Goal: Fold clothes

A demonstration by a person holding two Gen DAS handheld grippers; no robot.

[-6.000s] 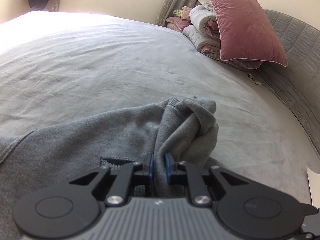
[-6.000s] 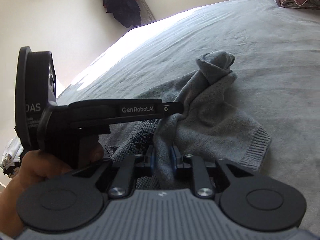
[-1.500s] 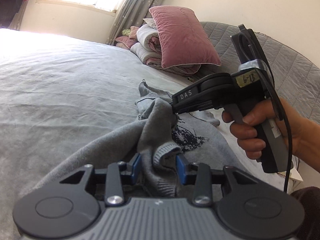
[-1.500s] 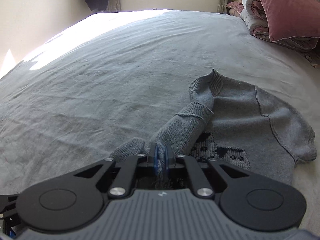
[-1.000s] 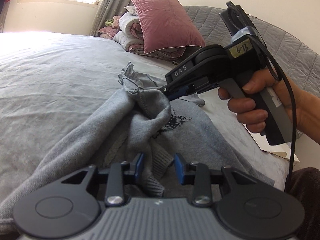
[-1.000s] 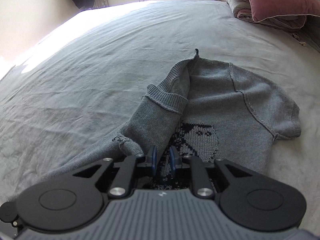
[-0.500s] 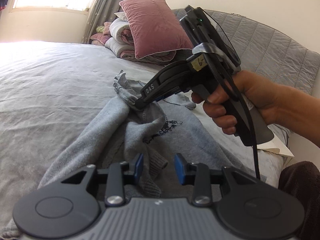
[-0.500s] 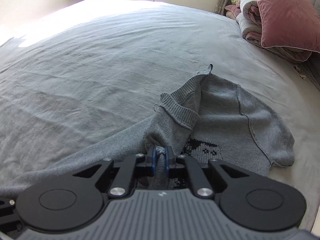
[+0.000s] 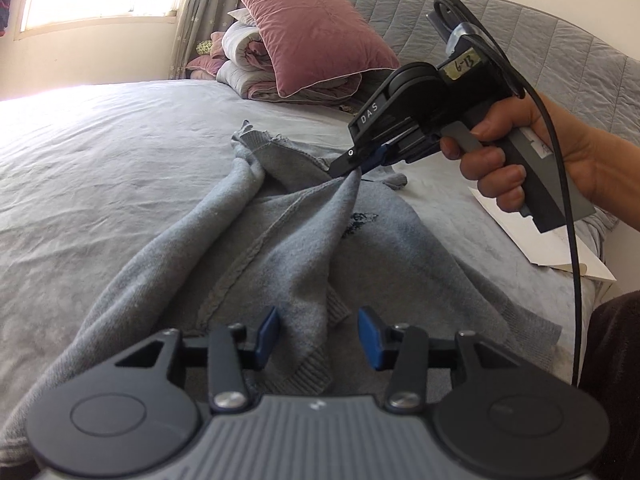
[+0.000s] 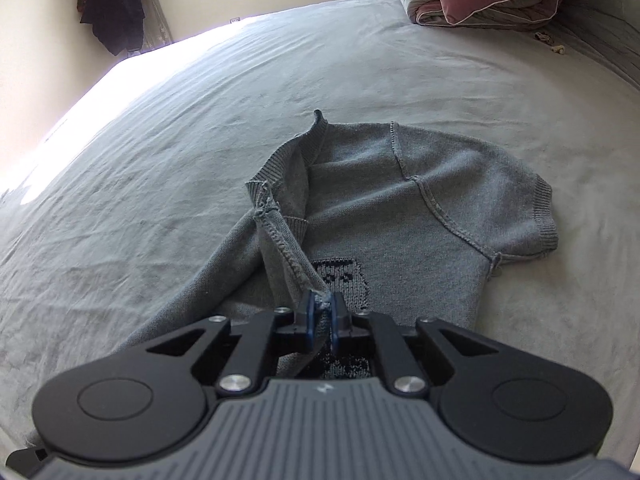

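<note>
**Right fingers pinch the sweater's fold; left fingers spread over the hem**

Nearest in the left wrist view, the left gripper [image 9: 318,332] has its blue fingers [image 9: 267,330] spread apart, with a ribbed hem of the grey sweater [image 9: 288,248] lying loose between them, gripped by neither. The sweater lies on the grey bed [image 9: 100,168], rumpled, one sleeve trailing toward the near left.

Further out, the right gripper [image 9: 354,170], held in a person's hand [image 9: 516,160], has its fingers pressed together on a seam fold of the sweater, lifting it into a small peak above the chest pattern [image 10: 340,276]. The right wrist view shows the same pinch up close [image 10: 322,312], the stitched seam running taut away from it.

Beyond that, the collar edge stands up, and the short sleeve [image 10: 520,208] lies flat to the right, its cuff clear of the bed's edge. A white paper [image 9: 540,240] lies near the right edge. Wide bare sheet opens to the left and beyond the sweater; a pink pillow [image 9: 316,36] on folded bedding sits well apart at the far end.
</note>
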